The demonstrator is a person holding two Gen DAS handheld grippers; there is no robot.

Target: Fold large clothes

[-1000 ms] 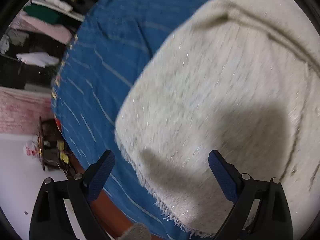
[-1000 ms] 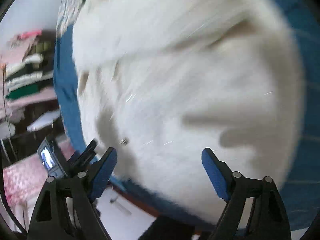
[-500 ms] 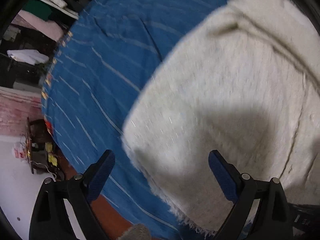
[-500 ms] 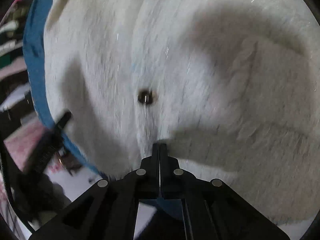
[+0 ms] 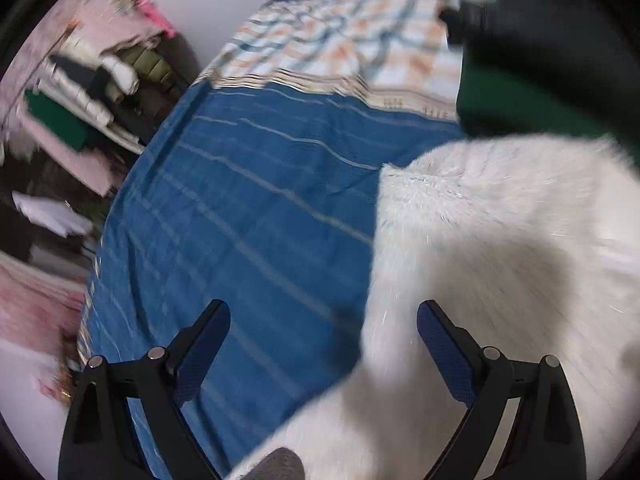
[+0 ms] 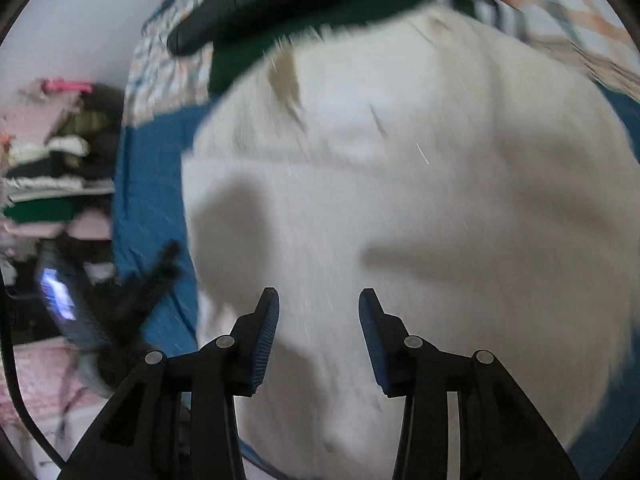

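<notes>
A white fuzzy garment (image 5: 500, 280) lies on a blue striped bedspread (image 5: 248, 216); it also fills the right wrist view (image 6: 400, 208), folded into a thick pile with creases. My left gripper (image 5: 324, 344) is open and empty, above the garment's left edge and the bare bedspread. My right gripper (image 6: 319, 336) is open with a medium gap, empty, just above the garment's near part. The left gripper's body (image 6: 100, 312) shows blurred at the left of the right wrist view.
A checked blanket (image 5: 340, 40) lies at the far end of the bed. Dark green and black clothes (image 5: 540, 92) lie beyond the white garment, also seen in the right wrist view (image 6: 280, 12). Shelves of stacked clothes (image 5: 88, 92) stand left of the bed.
The right gripper was open, shut on the garment half a second ago, and has opened and pulled back. The left gripper stayed open and tilted up, so the far end of the bed shows.
</notes>
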